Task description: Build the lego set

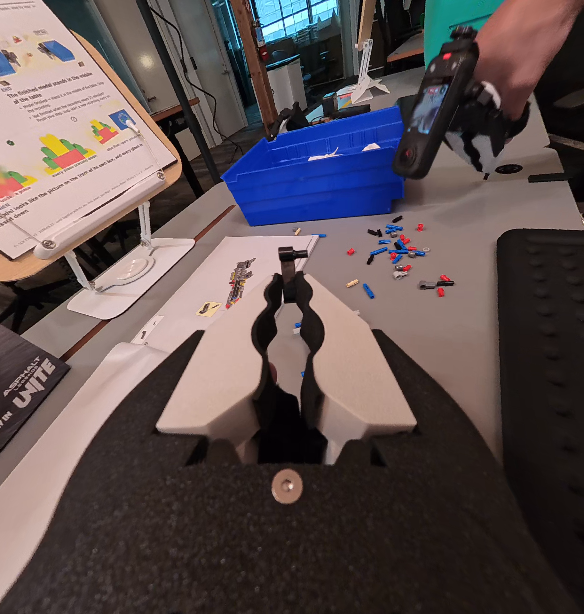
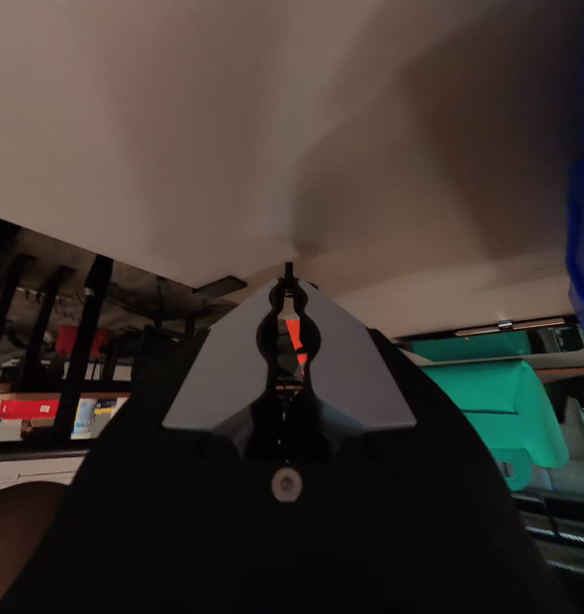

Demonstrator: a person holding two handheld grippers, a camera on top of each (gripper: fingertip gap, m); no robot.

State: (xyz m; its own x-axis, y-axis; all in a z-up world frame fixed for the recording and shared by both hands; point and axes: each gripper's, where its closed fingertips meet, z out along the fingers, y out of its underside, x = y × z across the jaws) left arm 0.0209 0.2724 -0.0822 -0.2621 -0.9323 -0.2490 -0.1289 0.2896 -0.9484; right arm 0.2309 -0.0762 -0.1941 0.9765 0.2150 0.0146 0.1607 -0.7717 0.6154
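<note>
L tongs [image 1: 289,282] grip blk beam [image 1: 290,265]; R tongs [image 2: 288,286] pin [image 2: 288,270].

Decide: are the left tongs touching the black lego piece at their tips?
Touching. The left wrist view shows the left tongs shut on the black lego piece, both pads pressed against its sides.

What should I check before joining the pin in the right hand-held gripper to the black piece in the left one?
1. Left hand-held gripper shut on black beam piece: ok.
2. Right hand-held gripper shut on thin black pin: ok.
3. Pin lined up with the beam's hole: not ok, the grippers are far apart.
4. Right wrist view sharp: not ok, blurred.
5. Spare pins loose on the table: ok.
</note>
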